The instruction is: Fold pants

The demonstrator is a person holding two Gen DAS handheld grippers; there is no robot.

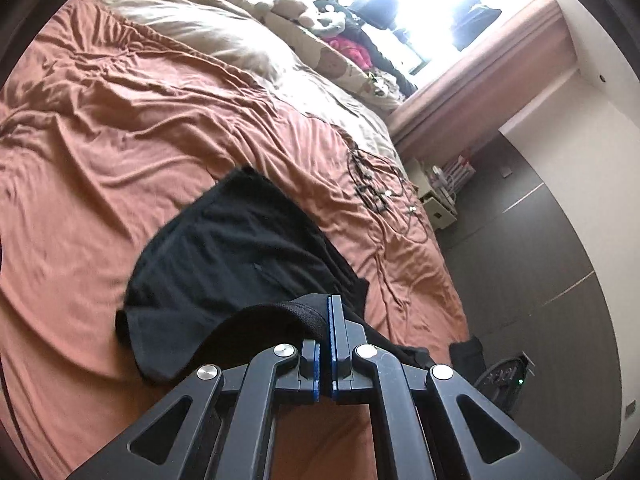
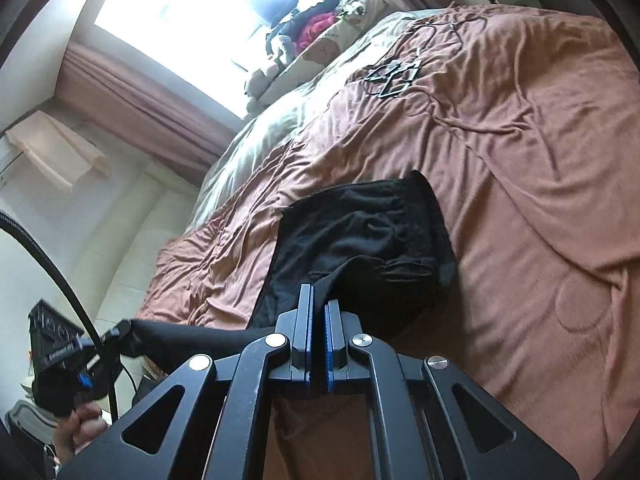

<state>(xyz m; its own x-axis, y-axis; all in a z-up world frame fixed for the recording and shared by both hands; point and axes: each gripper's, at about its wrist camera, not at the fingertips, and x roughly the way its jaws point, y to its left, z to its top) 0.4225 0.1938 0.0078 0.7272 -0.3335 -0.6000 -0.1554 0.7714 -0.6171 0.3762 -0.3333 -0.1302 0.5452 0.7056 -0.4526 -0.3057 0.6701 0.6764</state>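
Note:
The black pants (image 1: 240,248) lie partly on the rust-coloured bed cover (image 1: 120,140), with their near end lifted. My left gripper (image 1: 330,312) is shut on a hem of the pants at the bed's near edge. In the right wrist view the pants (image 2: 372,236) lie bunched with the waistband at the far end. My right gripper (image 2: 318,300) is shut on another part of the black fabric. The left gripper (image 2: 60,356) and the hand holding it show at the lower left of the right wrist view, with a stretched band of pants fabric (image 2: 192,334) running between the two grippers.
Black cables and a small device (image 1: 376,192) lie on the cover to the far right of the pants; they also show in the right wrist view (image 2: 394,74). Pillows and stuffed toys (image 1: 304,12) sit under a bright window. A white nightstand (image 1: 438,200) and grey floor (image 1: 520,260) lie beside the bed.

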